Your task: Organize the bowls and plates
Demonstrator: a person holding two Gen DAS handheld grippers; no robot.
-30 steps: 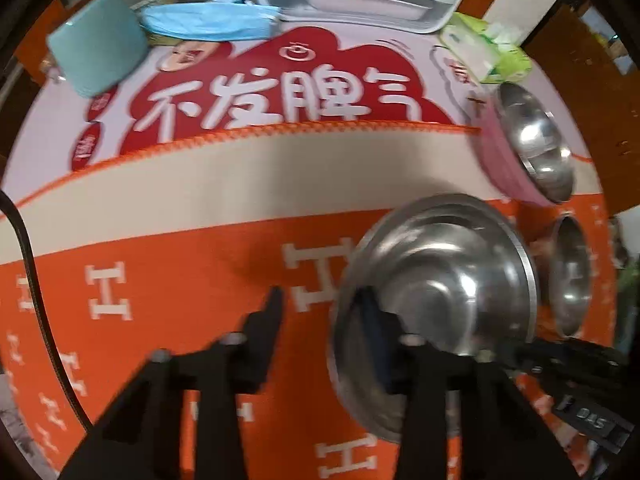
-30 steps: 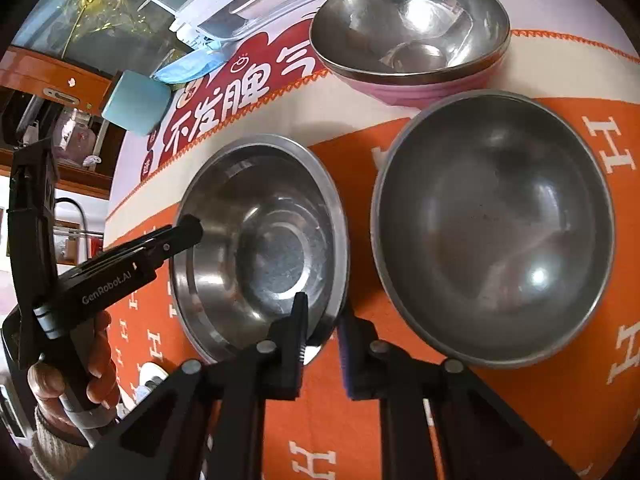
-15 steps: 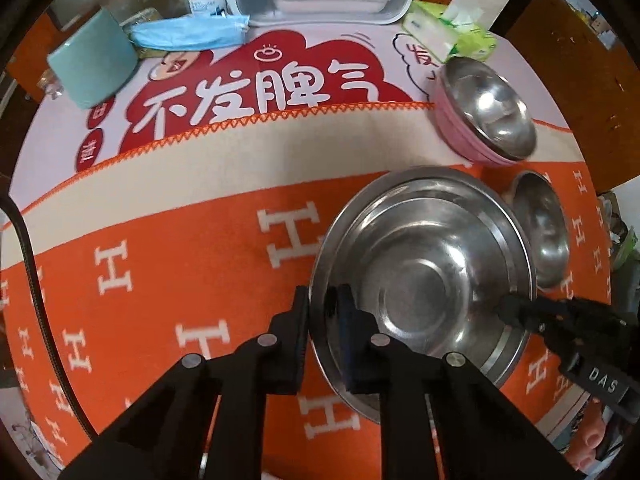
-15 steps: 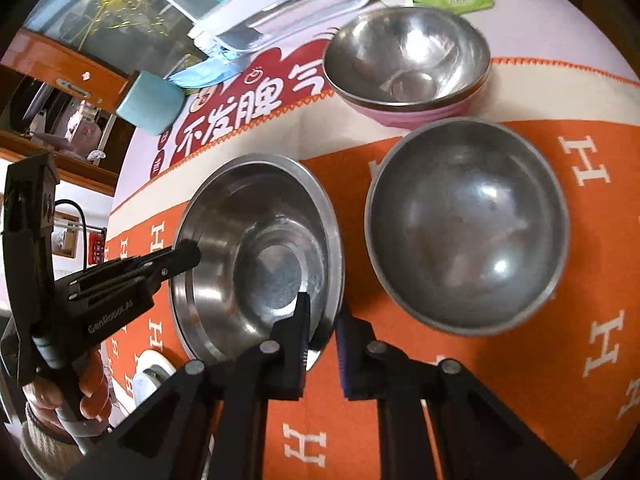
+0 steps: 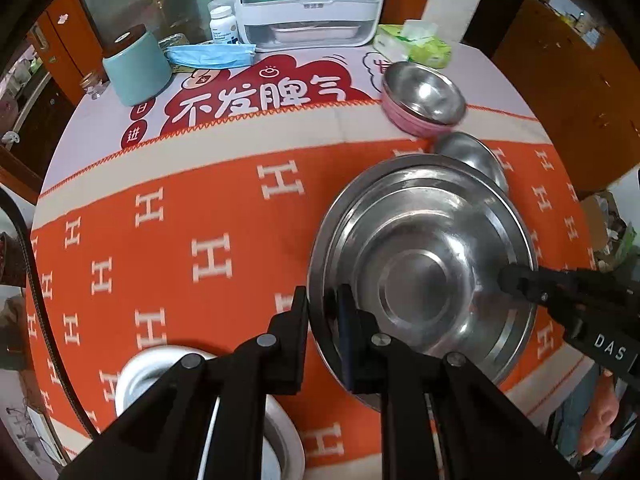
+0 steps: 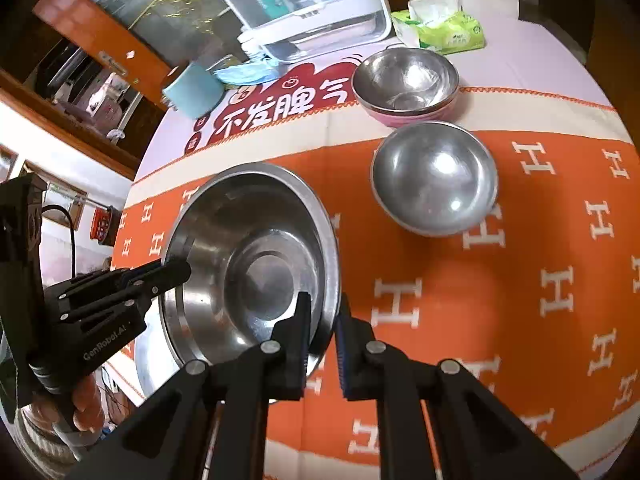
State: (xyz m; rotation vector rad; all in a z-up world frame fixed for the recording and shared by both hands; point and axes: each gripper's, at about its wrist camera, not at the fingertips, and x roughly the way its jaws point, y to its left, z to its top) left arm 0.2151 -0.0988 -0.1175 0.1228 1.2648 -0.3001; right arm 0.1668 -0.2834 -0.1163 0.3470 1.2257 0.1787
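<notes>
Large steel basin [image 5: 424, 264], gripped at opposite rims and held clear above the orange cloth [image 5: 200, 208]. Left gripper [image 5: 322, 308] closed onto the near-left rim, one finger outside, the other inside the wall. Right gripper [image 6: 322, 316] closed likewise on the basin [image 6: 256, 264] at its right rim, entering the left-wrist view from the right edge as a black tip [image 5: 516, 280] over the inner wall.

Beyond the right gripper and to its right: a smaller steel bowl [image 6: 434, 178] standing alone on the cloth, clear of the basin in that view; in the left-wrist view only a sliver of it [image 5: 472, 152] visible behind the basin's far rim. Farther on, a steel bowl nested in a pink bowl [image 6: 406, 84], just beyond the smaller bowl.

Open cloth wide to the left of the left gripper and to the right of the right gripper. Table edge close below both grippers.

Along the far edge: a white cabinet with a clear front [image 5: 308, 0], a green tissue pack [image 5: 416, 42], a blue face mask [image 5: 208, 56], a teal cylinder [image 5: 138, 68].

Under the left gripper's fingers, a white round object [image 5: 160, 376], mostly covered, identity unclear. Hand [image 6: 86, 404] on the left gripper's handle partly cut off at the frame's edge.
</notes>
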